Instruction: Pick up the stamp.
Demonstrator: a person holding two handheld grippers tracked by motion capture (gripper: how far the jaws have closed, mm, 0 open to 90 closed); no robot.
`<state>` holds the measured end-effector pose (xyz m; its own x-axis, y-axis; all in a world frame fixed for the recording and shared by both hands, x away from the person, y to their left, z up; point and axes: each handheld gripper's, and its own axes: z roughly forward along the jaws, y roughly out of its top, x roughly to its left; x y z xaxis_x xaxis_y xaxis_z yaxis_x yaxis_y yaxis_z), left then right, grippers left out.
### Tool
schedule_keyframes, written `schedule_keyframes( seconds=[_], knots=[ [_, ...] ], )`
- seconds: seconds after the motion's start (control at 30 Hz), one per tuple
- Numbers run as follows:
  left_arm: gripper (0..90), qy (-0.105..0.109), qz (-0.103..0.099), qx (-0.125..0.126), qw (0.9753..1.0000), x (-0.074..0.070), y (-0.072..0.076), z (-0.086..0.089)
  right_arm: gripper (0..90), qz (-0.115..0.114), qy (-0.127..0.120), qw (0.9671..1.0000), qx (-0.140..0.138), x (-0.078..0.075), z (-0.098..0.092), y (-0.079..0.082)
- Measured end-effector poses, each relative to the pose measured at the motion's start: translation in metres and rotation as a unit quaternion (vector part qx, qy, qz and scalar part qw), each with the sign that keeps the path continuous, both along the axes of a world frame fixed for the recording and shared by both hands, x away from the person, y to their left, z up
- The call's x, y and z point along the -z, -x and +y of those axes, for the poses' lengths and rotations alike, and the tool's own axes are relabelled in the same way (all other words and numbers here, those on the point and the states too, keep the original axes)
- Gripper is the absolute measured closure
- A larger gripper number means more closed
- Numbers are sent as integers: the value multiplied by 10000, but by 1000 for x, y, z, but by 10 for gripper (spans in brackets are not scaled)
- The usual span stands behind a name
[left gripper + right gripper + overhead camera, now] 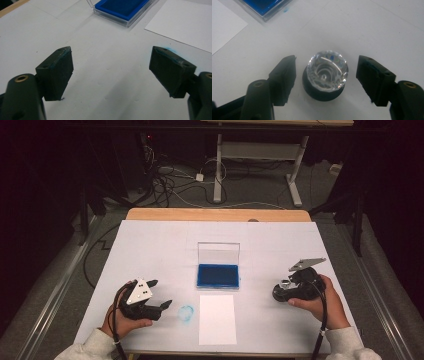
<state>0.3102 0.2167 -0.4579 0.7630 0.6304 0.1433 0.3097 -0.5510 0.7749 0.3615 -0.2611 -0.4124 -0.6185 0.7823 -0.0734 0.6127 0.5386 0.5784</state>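
Two grippers in play here, and neither has hold of anything yet. I'm using the blue ink pad (218,275) as my landmark: it sits mid-table in its clear case with the lid standing up behind it. My right gripper (326,75) is off to the right of the pad with both jaws spread wide, and the stamp (326,72) stands upright between them, touching neither jaw as far as I can tell. It's a round black base with a faceted clear knob on top, looks like cut glass. My left gripper (111,67) rests to the left of the pad and a bit nearer me, jaws also apart with nothing between them, and there's blue ink on the pads. So I'd say I'm at the grab step: next I need to close the right jaws on the knob squarely, and it looks slick, so a crooked squeeze could pop it out sideways. Then it's over to the pad. Count-wise: one stamp, one ink pad, one sheet of white paper (217,319) just on my side of the pad, and one faint blue smudge (186,313) beside that sheet.
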Motion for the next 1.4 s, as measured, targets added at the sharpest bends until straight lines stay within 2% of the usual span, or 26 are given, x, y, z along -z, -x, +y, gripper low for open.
schedule_keyframes(
  seconds=[0.17,0.27,0.43,0.9,1.2,1.4],
  knots=[
    [189,-25,19,8,10000,1,0,0,434,78,16,10000,-50,1,1,-4],
    [190,-41,21,5,10000,1,0,0,493,33,-6,10000,8,0,0,-3],
    [189,-62,26,13,10000,1,0,0,549,79,7,9999,-82,2,0,-3],
    [189,-93,42,33,9999,1,0,0,568,-39,100,9997,-203,4,2,-3],
    [189,-103,39,39,9999,1,0,0,570,-97,68,9997,-224,4,2,-1],
    [190,-106,39,49,9999,1,0,0,570,-280,22,9995,-176,1,1,-1]
  ],
)
